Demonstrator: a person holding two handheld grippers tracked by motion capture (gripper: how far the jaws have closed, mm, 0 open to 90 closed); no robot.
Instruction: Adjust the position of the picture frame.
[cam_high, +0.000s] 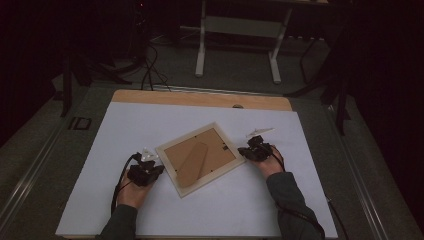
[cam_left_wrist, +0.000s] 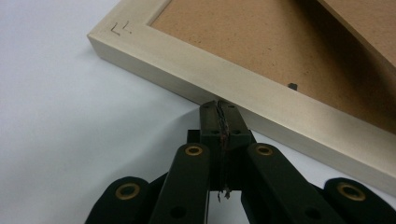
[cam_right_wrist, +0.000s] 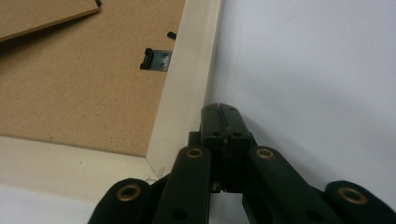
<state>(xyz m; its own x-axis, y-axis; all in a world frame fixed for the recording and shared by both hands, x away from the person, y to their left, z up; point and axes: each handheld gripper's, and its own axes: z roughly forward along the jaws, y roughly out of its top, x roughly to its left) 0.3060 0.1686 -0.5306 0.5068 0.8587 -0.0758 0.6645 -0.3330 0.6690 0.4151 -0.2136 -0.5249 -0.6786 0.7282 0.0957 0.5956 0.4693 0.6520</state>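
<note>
Picture frame (cam_high: 200, 158): pale wooden frame, lying face down near the middle of the white tabletop (cam_high: 125, 130), turned at an angle to its edges; brown backing board faces up.
Stand flap (cam_high: 192, 160): brown, rounded strip lying along the backing board, running from mid-board toward the frame's near corner.
Hanger clip (cam_right_wrist: 156, 59): small metal bracket with a black tab, fixed on the backing just inside the frame's rail, seen in the right gripper view.
Turn tab (cam_left_wrist: 293, 86): small dark tab at the inner rim of the rail, seen in the left gripper view.
Writing: faint pencil-like strokes (cam_left_wrist: 120, 29) on one frame corner; not readable. No brand visible.
Left claw (cam_left_wrist: 219, 108): jaws pressed together with nothing between them; tips at the outer face of the frame's rail, touching or just short of it.
Right claw (cam_right_wrist: 219, 111): jaws together, empty; tips just beside the outer edge of the frame's rail, near a corner joint.
Left hand (cam_high: 134, 187): at the frame's left corner, forearm in from the bottom edge.
Right hand (cam_high: 272, 161): at the frame's right corner, sleeve trailing a cable.
Open room: broad bare white surface on every side of the frame, widest toward the far edge.
Tabletop edges: wooden strip (cam_high: 200, 99) showing along the far side.
Surroundings: dim grey floor (cam_high: 240, 75); white legs of another table (cam_high: 237, 40) beyond; dark stands and cables at far left.
</note>
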